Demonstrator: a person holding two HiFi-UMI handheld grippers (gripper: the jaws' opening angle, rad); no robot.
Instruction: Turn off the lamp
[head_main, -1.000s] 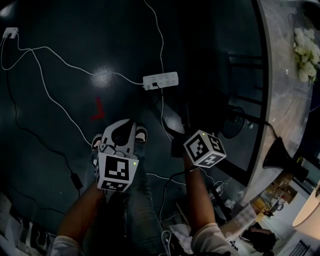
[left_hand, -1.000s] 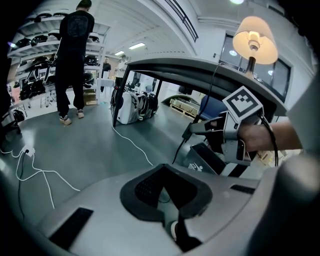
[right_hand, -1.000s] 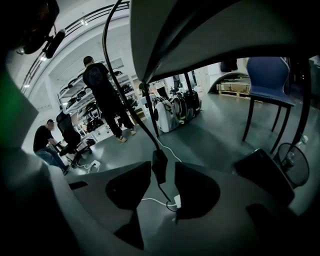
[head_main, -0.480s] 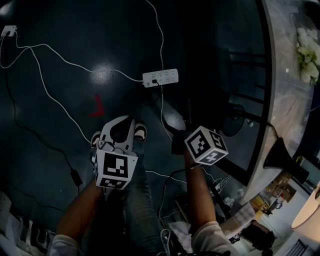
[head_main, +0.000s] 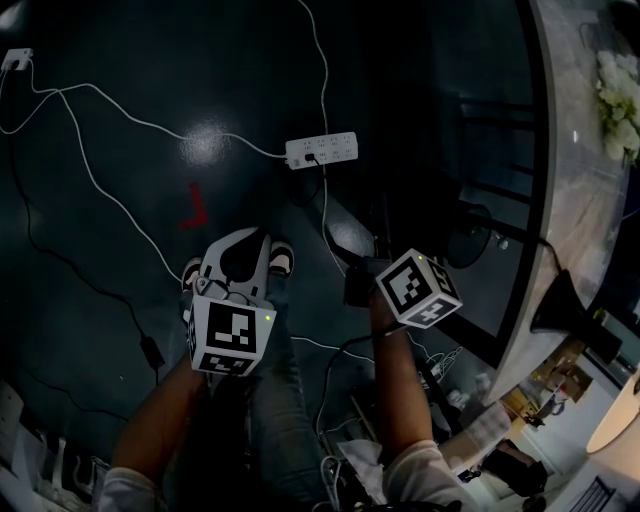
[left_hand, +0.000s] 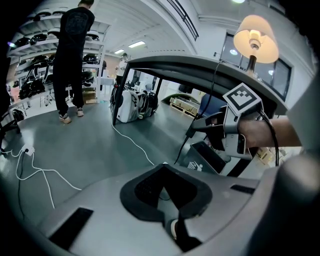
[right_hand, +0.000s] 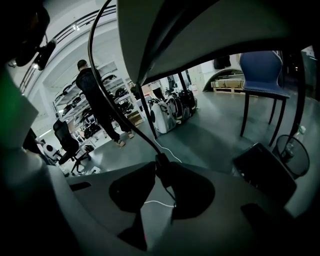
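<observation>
The lamp (left_hand: 255, 37) stands lit on the round table; in the head view its shade (head_main: 615, 420) and black base (head_main: 565, 305) show at the lower right. Its black cord (right_hand: 100, 75) hangs down under the table to an inline switch (right_hand: 162, 167). My right gripper (right_hand: 162, 175) has that switch between its pads, and its jaws are closing on it. The left gripper view shows the right gripper (left_hand: 202, 125) on the cord below the table edge. My left gripper (head_main: 245, 245) hangs over the floor to the left, shut and holding nothing.
A white power strip (head_main: 321, 150) and loose white cables lie on the dark floor, near a red corner mark (head_main: 196, 212). The table edge (head_main: 540, 200) curves along the right. A blue chair (right_hand: 262, 70), a wire bin (right_hand: 295, 155) and a standing person (left_hand: 75, 55) are beyond.
Both grippers keep their places; only the head view drifts a little. The lamp cord stays by the right gripper.
</observation>
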